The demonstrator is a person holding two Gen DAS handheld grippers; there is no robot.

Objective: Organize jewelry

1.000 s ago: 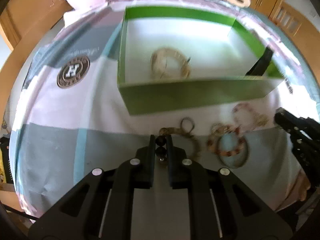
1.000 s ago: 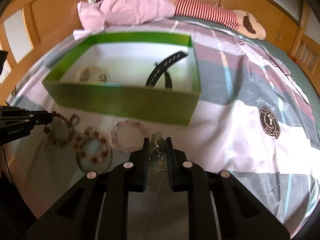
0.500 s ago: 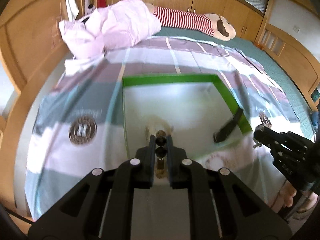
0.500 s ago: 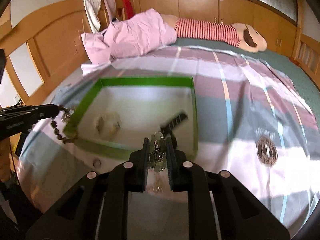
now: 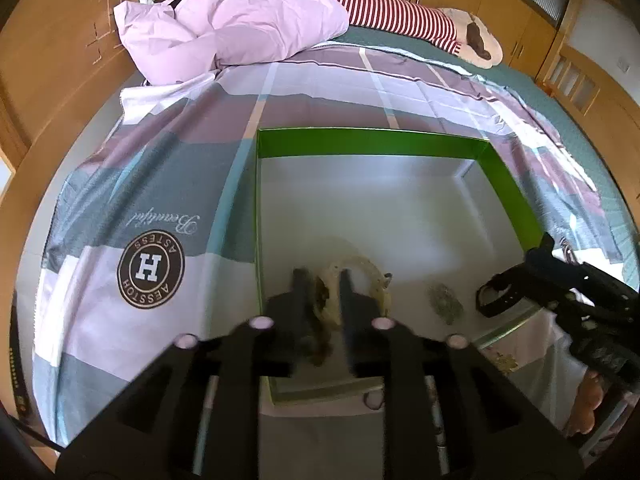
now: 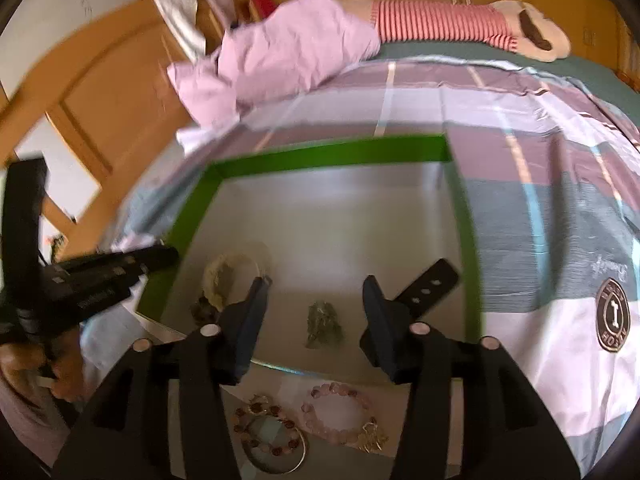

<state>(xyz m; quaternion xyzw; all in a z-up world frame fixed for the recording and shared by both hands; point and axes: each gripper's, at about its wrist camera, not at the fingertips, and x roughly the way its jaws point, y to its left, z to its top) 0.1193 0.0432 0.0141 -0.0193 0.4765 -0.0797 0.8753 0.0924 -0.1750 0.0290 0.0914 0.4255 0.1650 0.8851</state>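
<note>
Over the green box (image 6: 320, 156) on the bed, the left tool (image 5: 322, 280) has just been opening, dark bead bracelet (image 5: 320, 300) loose between its jaws. The right tool (image 6: 316, 288), also just opening, stands wide and empty above the chain (image 6: 322, 324) inside.

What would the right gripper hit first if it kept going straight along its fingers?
Probably the small silvery chain pile on the white floor of the green box, lying between the open fingers of the right gripper; depth is uncertain.

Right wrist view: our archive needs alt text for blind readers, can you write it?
The right gripper hangs open over a green box on a bed, a small chain lying below on the box floor. Beaded bracelets wait outside the box.
</note>
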